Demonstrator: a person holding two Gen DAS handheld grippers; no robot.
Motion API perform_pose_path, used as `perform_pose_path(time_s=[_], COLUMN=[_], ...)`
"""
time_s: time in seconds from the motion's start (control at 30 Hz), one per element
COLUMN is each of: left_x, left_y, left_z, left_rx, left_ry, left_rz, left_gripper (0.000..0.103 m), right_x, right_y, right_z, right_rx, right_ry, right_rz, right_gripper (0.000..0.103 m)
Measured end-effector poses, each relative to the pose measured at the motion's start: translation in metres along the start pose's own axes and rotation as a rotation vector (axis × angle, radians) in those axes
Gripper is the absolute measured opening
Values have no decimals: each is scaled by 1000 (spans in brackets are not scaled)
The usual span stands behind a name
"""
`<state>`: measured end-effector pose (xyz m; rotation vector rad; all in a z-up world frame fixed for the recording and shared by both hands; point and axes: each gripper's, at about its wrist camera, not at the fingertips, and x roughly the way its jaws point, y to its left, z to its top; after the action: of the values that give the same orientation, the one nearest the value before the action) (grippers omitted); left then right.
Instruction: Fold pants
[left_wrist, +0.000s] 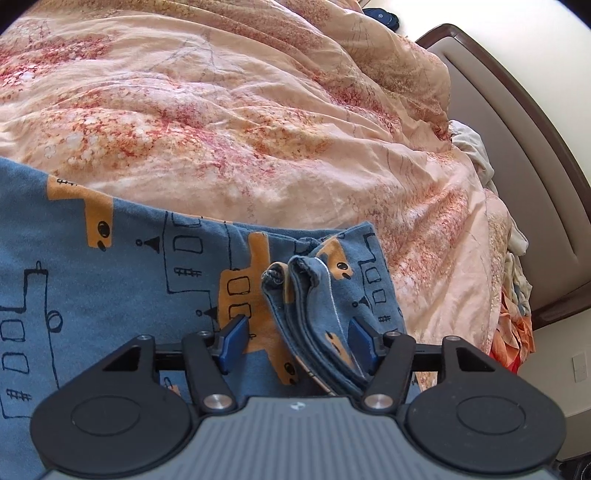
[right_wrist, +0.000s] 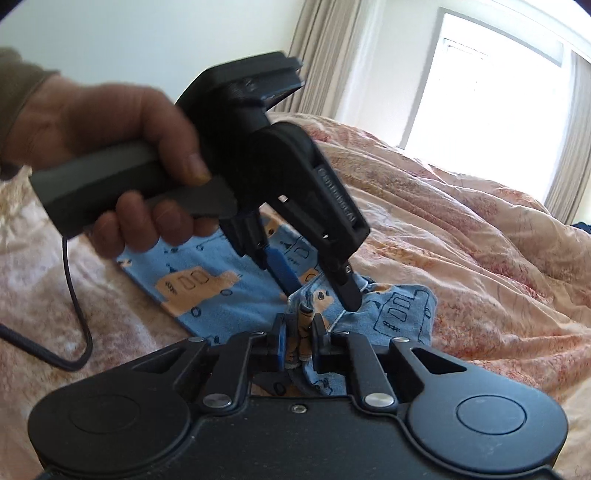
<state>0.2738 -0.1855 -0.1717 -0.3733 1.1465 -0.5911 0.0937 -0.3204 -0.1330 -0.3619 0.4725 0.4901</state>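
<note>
**Colleague:** How far is the folding now?

**Me:** I judge it is in the middle. The pants (left_wrist: 110, 295), blue with orange vehicle prints, lie on the bed, on top of the floral duvet (left_wrist: 229, 122). A big part is spread flat to the left in the left wrist view. One end is lifted and bunched, with several layers stacked together, so I think a fold is in progress, but it is not laid down. The smoothing and the last fold are left to do, I believe.

**Colleague:** And the fingers?

**Me:** The right gripper (right_wrist: 298, 332) has its fingers narrow, pinched on the bunched edge of the cloth; the fabric stands between them in the right wrist view. The left gripper (left_wrist: 297, 341) has its fingers wide apart. The folded layers pass between them and lean against the right-side finger, but they are not squeezed. In the right wrist view I see this gripper from outside, held by the person's left hand (right_wrist: 110, 147), with its tips down at the raised cloth, just beside my right fingers.

**Colleague:** Any risk?

**Me:** The layers may slip apart if only one side pinches.
</note>
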Motion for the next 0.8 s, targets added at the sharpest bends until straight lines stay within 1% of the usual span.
perform_pose_path(time_s=[0.03,0.1,0.17,0.23,0.37,0.5,0.63,0.8], left_x=[0,1,2,3,4,4,1,-7], left_y=[0,-1,-4,-8,-11,-13,-15,-17], left_z=[0,1,2,3,1,0,0,0], left_rx=[-10,-18,-6,16,37,50,62,80], left_ry=[-5,-17,-25,-29,-27,-29,-37,-56], left_rz=[-6,-7,8,38,53,54,44,35], left_gripper=[67,64,49,42,35,29,19,14], right_x=[-4,-7,-8,-7,-4,-3,-3,-5], right_y=[-2,-2,1,0,-4,-2,-1,0], right_z=[2,3,3,3,2,-2,-1,6], right_rx=[12,18,4,8,41,41,53,52], right_ry=[-16,-18,-12,-6,0,9,8,-3], right_rz=[-2,9,17,21,28,34,37,38], right_gripper=[13,13,13,14,14,14,14,14])
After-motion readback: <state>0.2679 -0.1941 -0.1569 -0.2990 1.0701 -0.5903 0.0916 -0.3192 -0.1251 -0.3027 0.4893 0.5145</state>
